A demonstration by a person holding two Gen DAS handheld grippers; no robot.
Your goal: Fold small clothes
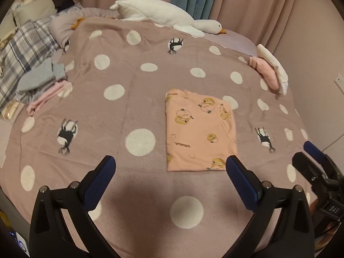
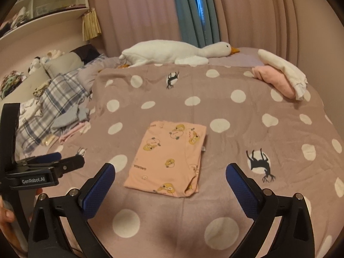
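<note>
A small peach garment with yellow cartoon prints lies folded into a flat rectangle on the dotted mauve blanket. The right wrist view shows the same peach garment just ahead of the fingers. My left gripper hovers above the blanket near the garment's front left corner, open, nothing between its blue pads. My right gripper is also open and empty above the garment's near edge. The right gripper shows at the right edge of the left wrist view, and the left gripper shows at the left of the right wrist view.
A white plush goose lies along the far edge of the bed. Folded pink and white clothes are stacked at the far right. Grey and pink clothes and a plaid cover lie at the left. Curtains hang behind.
</note>
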